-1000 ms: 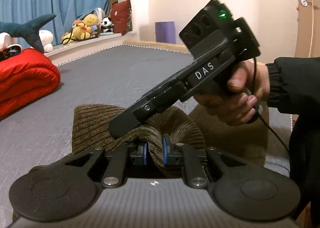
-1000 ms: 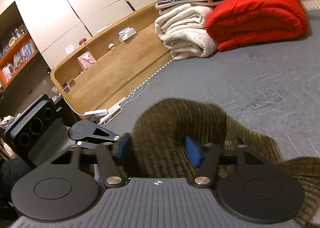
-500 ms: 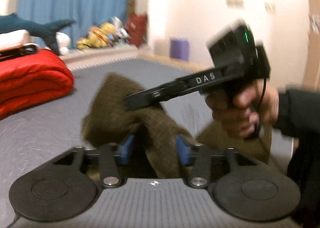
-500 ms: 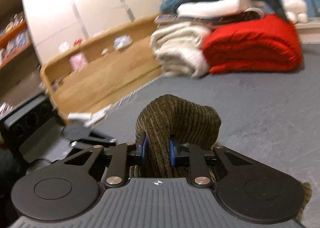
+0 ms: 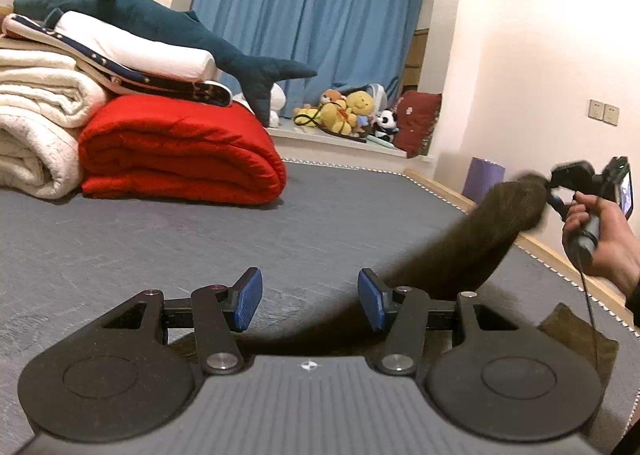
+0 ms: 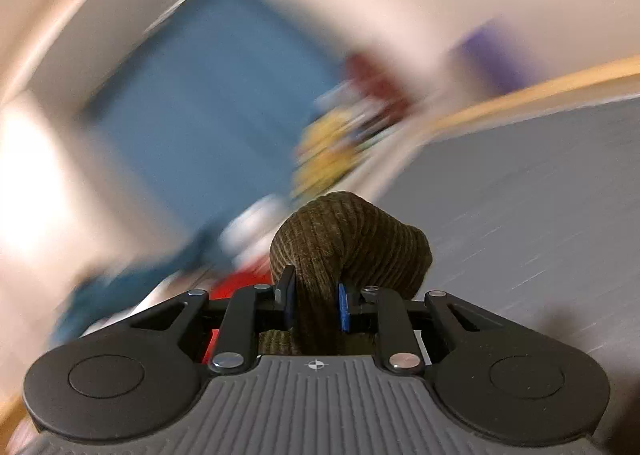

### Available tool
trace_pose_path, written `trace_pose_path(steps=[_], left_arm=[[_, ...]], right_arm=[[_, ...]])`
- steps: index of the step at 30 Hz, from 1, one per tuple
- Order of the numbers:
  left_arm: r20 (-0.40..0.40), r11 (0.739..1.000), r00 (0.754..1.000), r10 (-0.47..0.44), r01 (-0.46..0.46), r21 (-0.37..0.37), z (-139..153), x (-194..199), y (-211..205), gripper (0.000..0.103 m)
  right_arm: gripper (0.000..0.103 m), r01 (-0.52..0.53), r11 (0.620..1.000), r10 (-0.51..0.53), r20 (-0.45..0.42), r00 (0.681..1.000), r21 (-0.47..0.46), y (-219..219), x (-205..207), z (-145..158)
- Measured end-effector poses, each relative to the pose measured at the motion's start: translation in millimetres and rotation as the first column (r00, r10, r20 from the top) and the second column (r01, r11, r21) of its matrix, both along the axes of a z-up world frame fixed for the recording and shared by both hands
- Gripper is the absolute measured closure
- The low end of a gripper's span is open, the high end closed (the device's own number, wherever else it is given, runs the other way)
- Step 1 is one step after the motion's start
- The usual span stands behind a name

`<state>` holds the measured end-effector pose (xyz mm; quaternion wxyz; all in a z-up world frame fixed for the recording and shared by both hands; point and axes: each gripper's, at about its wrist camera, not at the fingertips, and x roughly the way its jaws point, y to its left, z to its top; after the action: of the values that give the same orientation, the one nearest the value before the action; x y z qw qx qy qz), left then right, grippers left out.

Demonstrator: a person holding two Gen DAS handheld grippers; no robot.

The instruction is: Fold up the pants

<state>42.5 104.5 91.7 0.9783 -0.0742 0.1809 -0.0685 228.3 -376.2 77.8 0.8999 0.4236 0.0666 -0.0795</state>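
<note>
The right gripper [image 6: 312,305] pinches a bunch of the brown pants [image 6: 348,239] tight between its blue pads. It holds that end up above the grey mat [image 5: 160,239], near the mat's far edge. The rest of the pants hangs down to the mat, just by the left gripper [image 5: 310,303]. The left gripper is about half open and holds nothing. I think the folding has only just begun: no neat fold shows yet, and the pants need laying flat first
</note>
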Motion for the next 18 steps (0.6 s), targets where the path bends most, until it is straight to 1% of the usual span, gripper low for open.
trace_pose_path(steps=[1,2,3,4,5,6,8,9,11,12,13,14,15,16,18], left_arm=[[-0.004,1.000,1.000,-0.002,0.002,-0.003,0,1,2,0.044],[-0.010,1.000,1.000,-0.004,0.004,-0.003,0,2,3,0.044],[-0.016,1.000,1.000,-0.003,0.003,0.004,0,3,3,0.044],[-0.024,1.000,1.000,0.000,0.000,0.016,0,5,2,0.044],[-0.037,0.999,0.999,0.007,-0.006,0.032,-2,8,1,0.044],[-0.050,0.999,0.999,0.015,-0.013,0.046,-4,13,-1,0.044],[-0.080,0.997,0.996,0.037,-0.031,0.069,-9,22,0,0.044],[-0.097,0.996,0.994,0.055,-0.047,0.081,-12,25,2,0.044],[-0.146,0.989,0.982,0.120,-0.106,0.104,-18,33,9,0.044],[-0.176,0.984,0.971,0.160,-0.143,0.104,-21,38,14,0.043],[-0.210,0.977,0.955,0.207,-0.191,0.093,-25,43,23,0.041],[-0.252,0.966,0.932,0.260,-0.249,0.074,-29,47,34,0.041],[-0.299,0.949,0.902,0.311,-0.309,0.054,-34,51,46,0.041],[-0.350,0.927,0.864,0.363,-0.373,0.040,-40,54,59,0.040],[-0.428,0.873,0.784,0.449,-0.487,0.023,-52,57,85,0.036]], right_arm=[[0.082,0.078,0.997,-0.077,-0.047,0.996,0.022,-13,10,-5],[0.081,0.134,0.991,-0.130,-0.114,0.985,0.031,-27,25,-11],[0.073,0.158,0.987,-0.150,-0.193,0.970,0.029,-40,44,-21],[0.058,0.143,0.990,-0.134,-0.250,0.959,0.017,-50,62,-30],[0.052,0.092,0.996,-0.089,-0.284,0.955,0.000,-58,78,-41],[0.053,0.050,0.998,-0.059,-0.300,0.952,-0.036,-64,88,-49],[0.053,0.038,0.990,-0.080,-0.329,0.941,-0.132,-66,90,-59],[0.052,0.032,0.987,-0.084,-0.330,0.940,-0.160,-70,87,-66],[0.047,0.006,0.985,-0.063,-0.333,0.941,-0.170,-78,74,-83],[0.045,-0.006,0.983,-0.060,-0.355,0.933,-0.182,-87,68,-94],[0.043,-0.008,0.981,-0.067,-0.377,0.924,-0.194,-92,62,-102],[0.042,-0.003,0.979,-0.081,-0.404,0.911,-0.202,-94,57,-110],[0.038,0.004,0.979,-0.095,-0.440,0.893,-0.205,-97,56,-122],[0.034,0.002,0.979,-0.100,-0.471,0.876,-0.203,-103,53,-133],[0.032,-0.021,0.983,-0.079,-0.524,0.848,-0.182,-108,53,-156]])
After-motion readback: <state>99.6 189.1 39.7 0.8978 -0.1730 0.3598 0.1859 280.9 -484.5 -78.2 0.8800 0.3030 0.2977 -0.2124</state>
